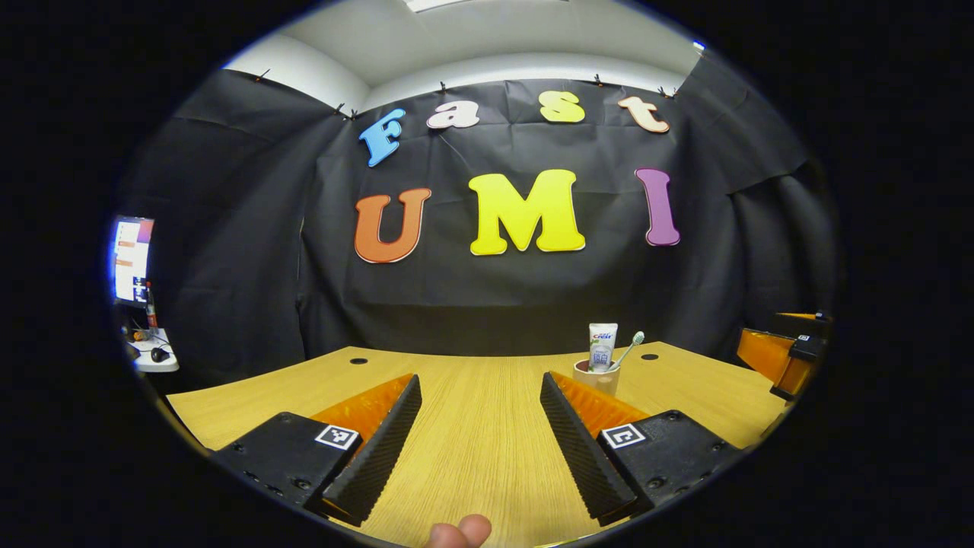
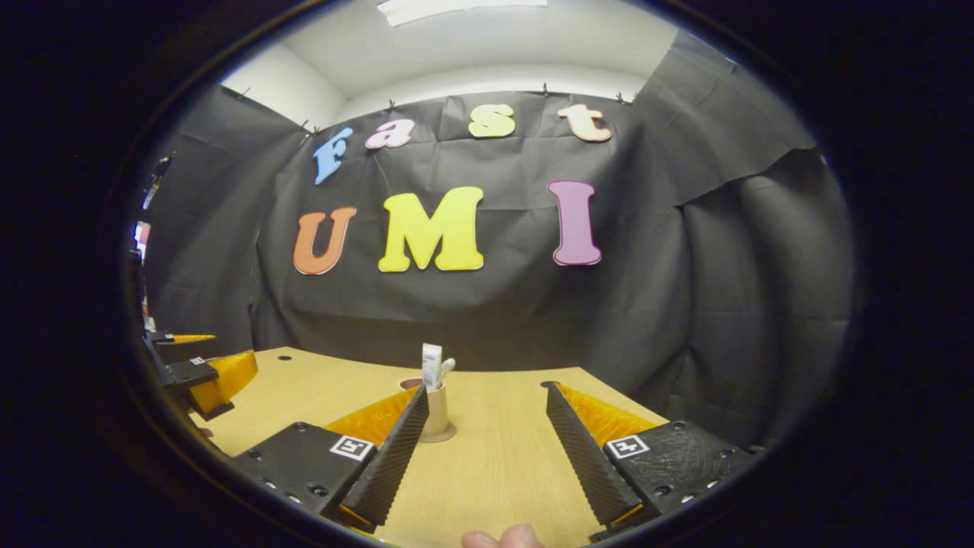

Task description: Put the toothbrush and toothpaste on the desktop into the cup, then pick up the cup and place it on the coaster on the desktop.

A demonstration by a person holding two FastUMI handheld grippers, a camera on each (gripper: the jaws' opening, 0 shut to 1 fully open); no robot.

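Black cloth wall behind, light wood desktop (image 1: 487, 426) in front, white ceiling strip above. Far left in the left gripper view: a lit monitor (image 1: 132, 259) over a small white shelf of clutter (image 1: 152, 352).

Left gripper (image 1: 481, 434): fingers spread wide, nothing between them, bare desktop in the gap. A fingertip (image 1: 460, 531) of the person holding it shows at the bottom edge.

Right gripper (image 2: 482, 445): also wide open, holding nothing. Fingertip (image 2: 506, 537) at the bottom edge there too.

Cup (image 1: 597, 374) stands upright on the desktop, toward the far edge. In the left gripper view it sits just behind that gripper's right finger, which covers its base. Toothpaste (image 1: 603, 347) tube stands in the cup, upright, cap end down. Toothbrush (image 1: 628, 348) is in the cup as well, leaning right, head up.

In the right gripper view the cup (image 2: 436, 411) is next to the tip of that gripper's left finger, partly hidden by it. Toothpaste (image 2: 431, 365) and toothbrush (image 2: 445, 369) stick out the top. Cup rests on a flat round disc, presumably the coaster (image 2: 441, 435), though only part of its rim shows.

Each view catches the other gripper at its edge: right gripper (image 1: 784, 358) at far right of the left gripper view, left gripper (image 2: 199, 373) at far left of the right gripper view. Both well apart from the cup.
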